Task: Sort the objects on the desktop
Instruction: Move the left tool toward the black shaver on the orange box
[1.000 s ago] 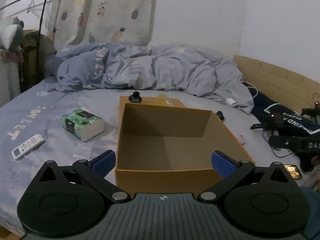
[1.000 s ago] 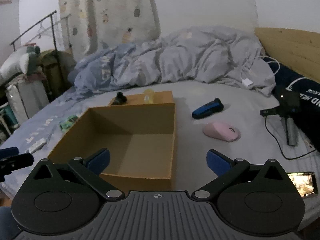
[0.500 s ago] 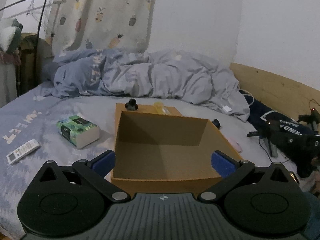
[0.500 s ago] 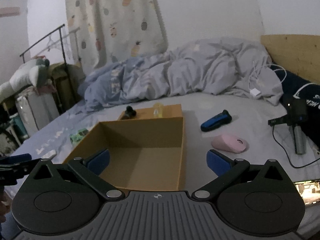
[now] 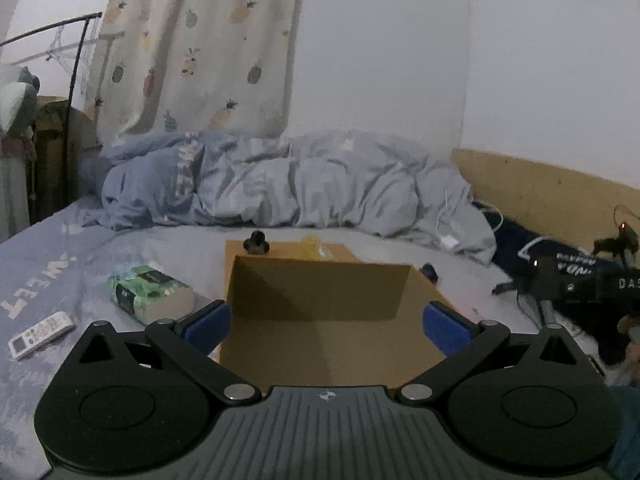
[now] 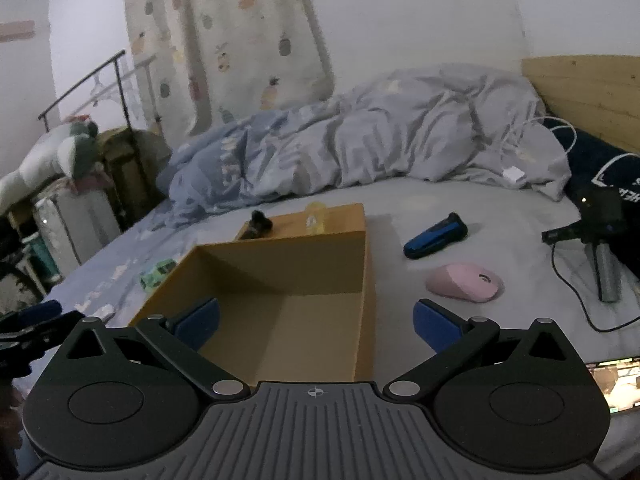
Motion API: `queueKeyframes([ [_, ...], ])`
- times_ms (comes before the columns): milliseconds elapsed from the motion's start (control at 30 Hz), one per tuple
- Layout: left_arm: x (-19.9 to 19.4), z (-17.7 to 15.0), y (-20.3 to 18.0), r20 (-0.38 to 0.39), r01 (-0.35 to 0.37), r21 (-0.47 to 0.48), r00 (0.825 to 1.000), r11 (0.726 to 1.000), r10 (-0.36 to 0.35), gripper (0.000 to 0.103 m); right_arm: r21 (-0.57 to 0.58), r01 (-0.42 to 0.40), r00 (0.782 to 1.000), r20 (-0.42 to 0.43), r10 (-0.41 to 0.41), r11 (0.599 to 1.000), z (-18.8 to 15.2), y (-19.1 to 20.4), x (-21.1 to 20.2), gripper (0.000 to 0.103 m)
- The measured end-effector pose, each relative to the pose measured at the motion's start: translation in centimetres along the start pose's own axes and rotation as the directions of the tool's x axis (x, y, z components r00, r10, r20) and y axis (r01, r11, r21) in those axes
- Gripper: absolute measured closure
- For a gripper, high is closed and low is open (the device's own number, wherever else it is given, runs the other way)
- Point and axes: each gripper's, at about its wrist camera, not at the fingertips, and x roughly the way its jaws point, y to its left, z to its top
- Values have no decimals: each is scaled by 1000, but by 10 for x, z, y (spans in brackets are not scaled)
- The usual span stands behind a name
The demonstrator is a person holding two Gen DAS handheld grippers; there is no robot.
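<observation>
While the cardboard box point(image 6: 304, 320) sits empty on the bed point(image 6: 460, 208), sorting is unstarted: mouse point(image 6: 466, 282), shaver point(image 6: 435, 235), tissue pack point(image 5: 150, 293), remote point(image 5: 40, 329) remain outside; both hand-held grippers point(image 5: 326, 322) point(image 6: 316, 322) spread apart, holding nothing.

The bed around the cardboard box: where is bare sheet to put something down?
Bare sheet lies between the cardboard box and the pink mouse, and between the box and the duvet. The box floor is bare too. It is crowded left of the box: tissue pack, remote.
</observation>
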Motion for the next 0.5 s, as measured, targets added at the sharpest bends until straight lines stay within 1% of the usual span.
queueKeyframes([
  [133, 5, 0, -4, -28, 2, -12, 1000, 1000, -2, 0, -12, 25, 999, 25, -25, 1000, 6, 3, -4, 0],
  [200, 8, 2, -7, -49, -18, -7, 999, 1000, 18, 0, -2, 48, 998, 41, -48, 999, 10, 3, -6, 0],
  [367, 13, 14, -3, -96, -55, -26, 994, 998, 53, 0, 46, 60, 998, 25, -61, 997, 27, -5, -3, 0],
  [500, 15, 27, 2, -99, -57, -17, 994, 998, 55, 0, 39, 76, 997, 19, -77, 996, 40, -8, 4, 0],
])
